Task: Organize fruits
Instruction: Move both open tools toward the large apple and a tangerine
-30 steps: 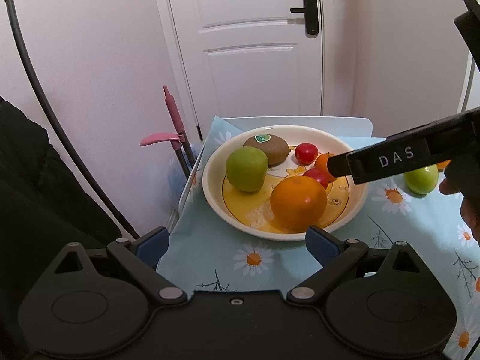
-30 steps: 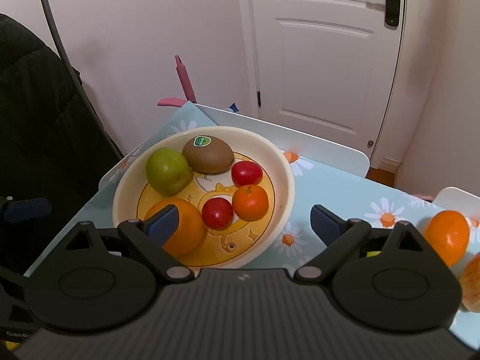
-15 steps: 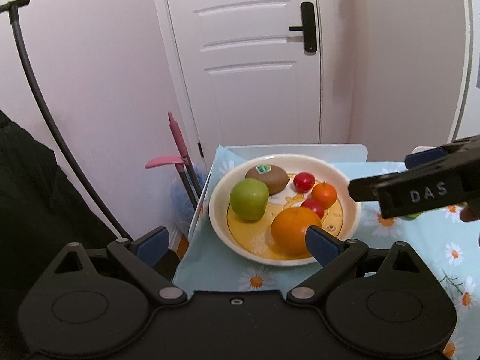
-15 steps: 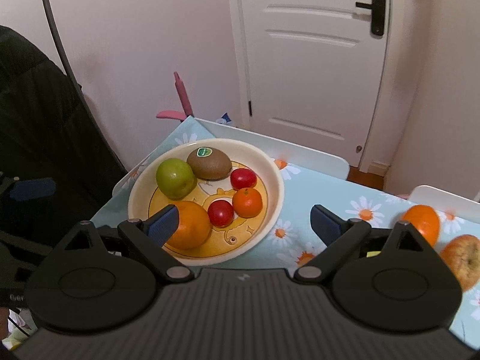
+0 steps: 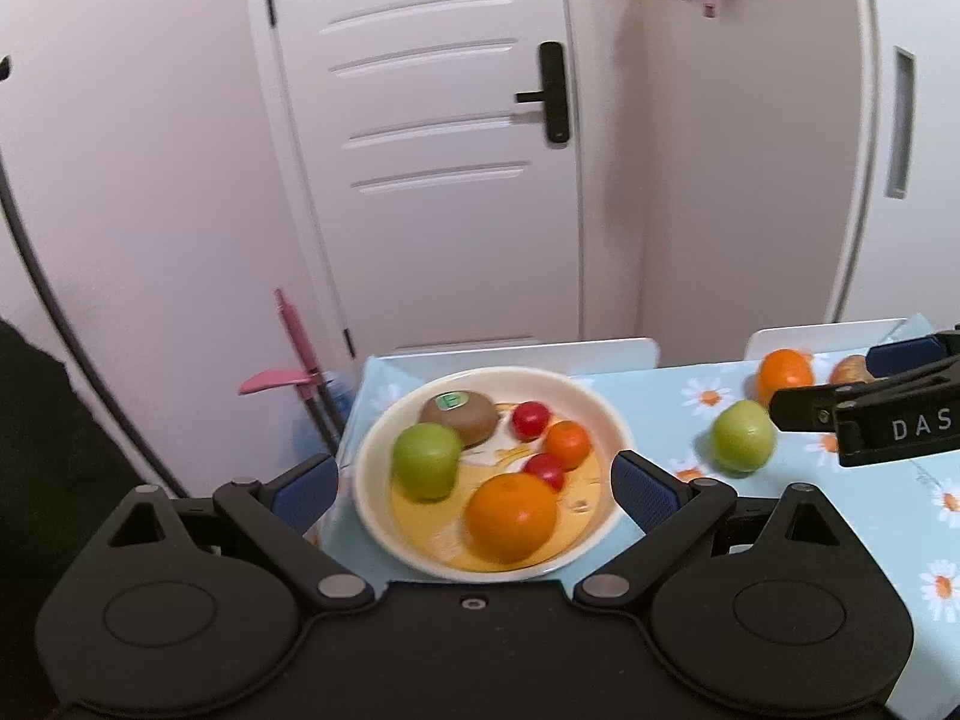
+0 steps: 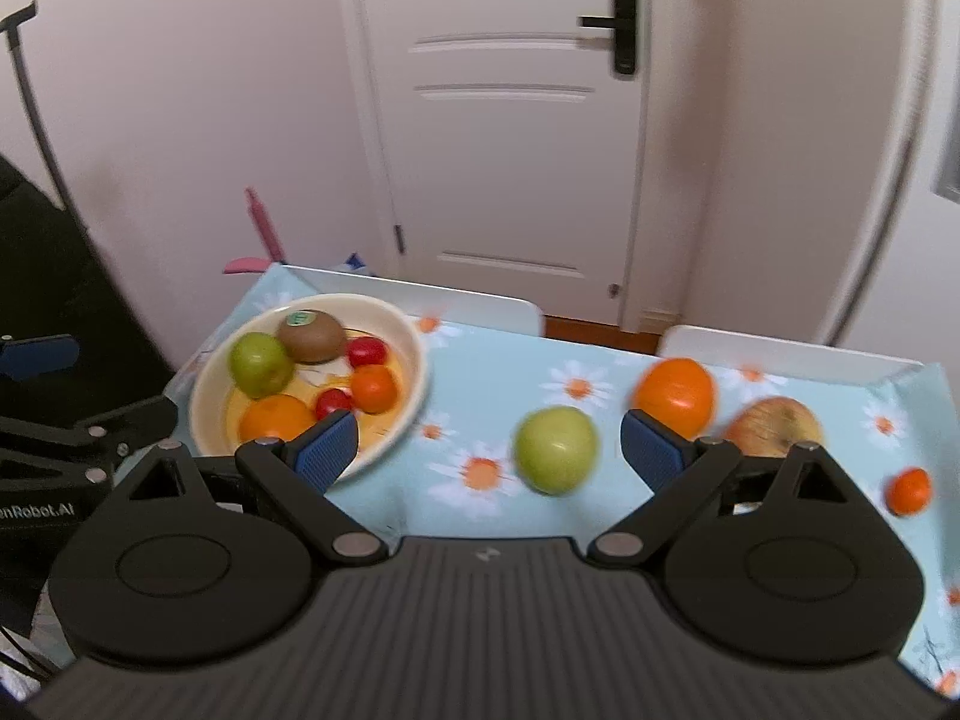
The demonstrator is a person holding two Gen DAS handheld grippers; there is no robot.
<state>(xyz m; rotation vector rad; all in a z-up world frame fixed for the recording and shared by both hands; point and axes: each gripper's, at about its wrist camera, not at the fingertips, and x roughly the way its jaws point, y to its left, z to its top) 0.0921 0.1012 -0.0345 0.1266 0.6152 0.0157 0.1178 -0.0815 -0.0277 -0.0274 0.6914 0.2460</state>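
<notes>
A cream plate [image 5: 600, 414] holds a kiwi [image 5: 459, 417], a green apple [image 5: 427, 461], a big orange [image 5: 512, 517], a small tangerine [image 5: 567, 444] and two small red fruits [image 5: 530, 420]. My left gripper [image 5: 474, 487] hangs open and empty above the plate's near side. My right gripper [image 6: 489, 447] is open and empty too. Ahead of it, a second green apple [image 6: 557, 449] lies loose on the cloth. Further right lie an orange [image 6: 676, 397], a yellow-red apple [image 6: 774, 426] and a small tangerine [image 6: 909, 491]. The plate [image 6: 414, 360] is to its left.
A light-blue daisy cloth [image 6: 480, 372] covers the small white table, whose far edge meets a white door [image 6: 510, 120]. A pink-handled tool [image 5: 294, 348] leans beside the table's left edge. Black fabric [image 6: 48, 276] fills the left side.
Both grippers have drawn back and up from the plate. The right one has swung to the right, bringing the loose fruit on the cloth into view. Both stay open.
</notes>
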